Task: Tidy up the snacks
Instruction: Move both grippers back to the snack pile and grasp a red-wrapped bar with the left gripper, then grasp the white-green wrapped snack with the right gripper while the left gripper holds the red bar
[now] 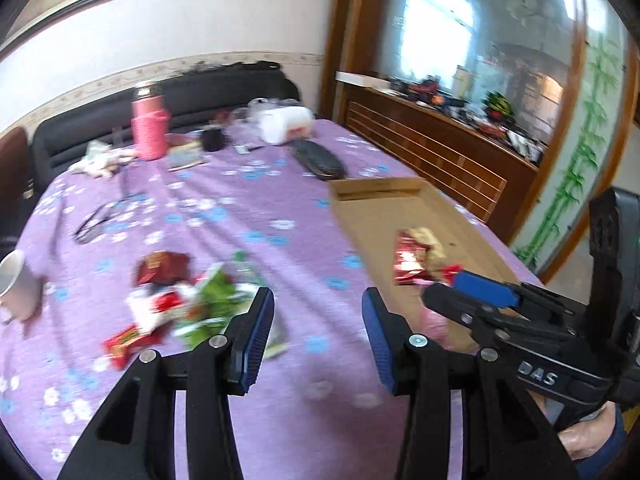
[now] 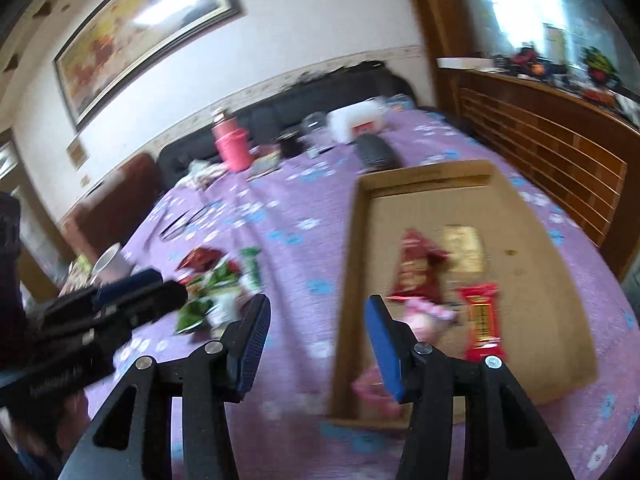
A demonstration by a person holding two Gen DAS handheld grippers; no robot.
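A shallow cardboard tray [image 2: 424, 178] lies on the purple flowered tablecloth [image 2: 288, 240]. In it are a dark red packet [image 2: 416, 272], a gold packet [image 2: 464, 248], a red bar [image 2: 482, 320] and pink packets [image 2: 428, 316]. A loose pile of red, white and green snack packets [image 1: 180, 304] sits on the cloth to the left of the tray [image 1: 376, 190]. My left gripper [image 1: 318, 336] hangs open above the cloth between pile and tray, holding nothing. My right gripper [image 2: 320, 344] is open over the tray's near left corner, also holding nothing.
At the far end of the table stand a pink flask [image 1: 149, 128], a white plastic bag [image 1: 284, 124] and a black case [image 1: 318, 156]. A white cup [image 1: 18, 284] is at the left edge. A wooden sideboard [image 1: 440, 140] runs along the right.
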